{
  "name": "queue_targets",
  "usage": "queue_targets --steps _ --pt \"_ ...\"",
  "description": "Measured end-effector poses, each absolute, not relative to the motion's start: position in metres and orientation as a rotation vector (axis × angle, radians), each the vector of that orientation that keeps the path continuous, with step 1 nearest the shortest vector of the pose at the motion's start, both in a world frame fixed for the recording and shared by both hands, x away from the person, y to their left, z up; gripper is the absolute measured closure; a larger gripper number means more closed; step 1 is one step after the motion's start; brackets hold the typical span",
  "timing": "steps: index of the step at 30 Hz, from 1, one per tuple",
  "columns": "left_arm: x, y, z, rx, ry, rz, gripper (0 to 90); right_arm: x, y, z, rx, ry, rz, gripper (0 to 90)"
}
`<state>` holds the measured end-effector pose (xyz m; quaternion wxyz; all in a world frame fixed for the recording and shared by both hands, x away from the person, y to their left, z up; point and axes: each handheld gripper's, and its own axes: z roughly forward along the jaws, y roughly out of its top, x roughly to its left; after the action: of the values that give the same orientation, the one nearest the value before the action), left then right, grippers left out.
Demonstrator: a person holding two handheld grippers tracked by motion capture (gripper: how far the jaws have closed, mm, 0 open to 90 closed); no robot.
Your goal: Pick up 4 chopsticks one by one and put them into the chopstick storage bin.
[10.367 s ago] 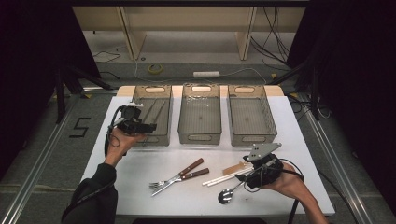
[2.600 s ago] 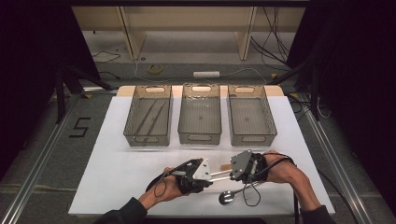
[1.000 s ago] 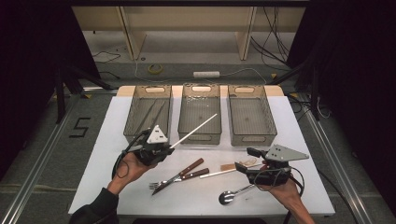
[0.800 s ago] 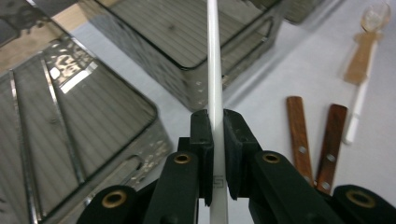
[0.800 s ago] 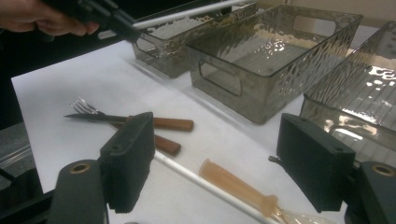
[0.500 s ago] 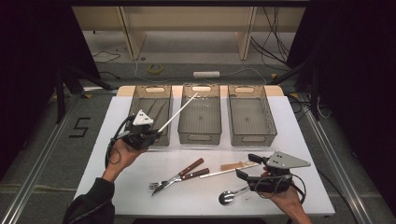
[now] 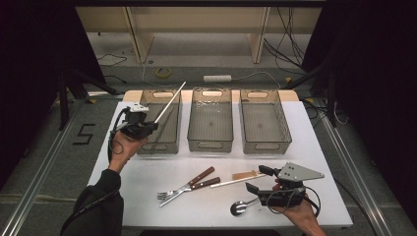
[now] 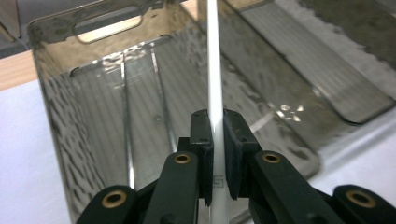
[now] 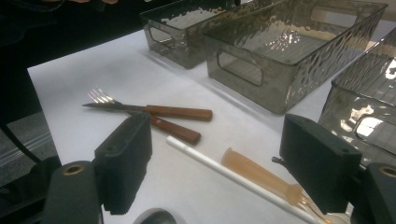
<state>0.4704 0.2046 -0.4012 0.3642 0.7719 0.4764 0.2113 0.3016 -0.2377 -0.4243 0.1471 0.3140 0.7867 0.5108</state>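
Since a second earlier, left gripper [image 7: 147, 126] carried the thin white chopstick [image 7: 169, 102] toward the table's far-left corner, fingers clamped on it above the left smoky plastic bin [image 7: 158, 146]. Right gripper [image 7: 258, 180] stayed wide open, holding nothing.

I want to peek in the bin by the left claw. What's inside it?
In the left bin, two thin sticks lie along the floor. The left claw and its white stick cover part of the floor, so more might be hidden.

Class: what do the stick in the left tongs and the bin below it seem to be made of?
Stick: probably plastic, smooth matt white, thin and straight, clamped in the left tongs.
Bin: likely clear smoky plastic; rippled walls glint and the table shows through.
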Motion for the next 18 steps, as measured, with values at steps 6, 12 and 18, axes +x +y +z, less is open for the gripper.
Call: queue_targets --steps 6,12,18 --pt "0.482 0.212 -0.41 1.992 1.282 0.552 82.7 0.301 -0.237 -0.424 0.901 2.267 1.477 26.3" --pt "0.492 0.216 -0.42 1.995 1.336 0.548 82.6 0.3 -0.236 -0.424 0.894 2.274 1.482 26.3" --pt "0.501 0.219 -0.426 2.001 1.387 0.546 82.3 0.301 -0.235 -0.424 0.888 2.281 1.483 26.3"
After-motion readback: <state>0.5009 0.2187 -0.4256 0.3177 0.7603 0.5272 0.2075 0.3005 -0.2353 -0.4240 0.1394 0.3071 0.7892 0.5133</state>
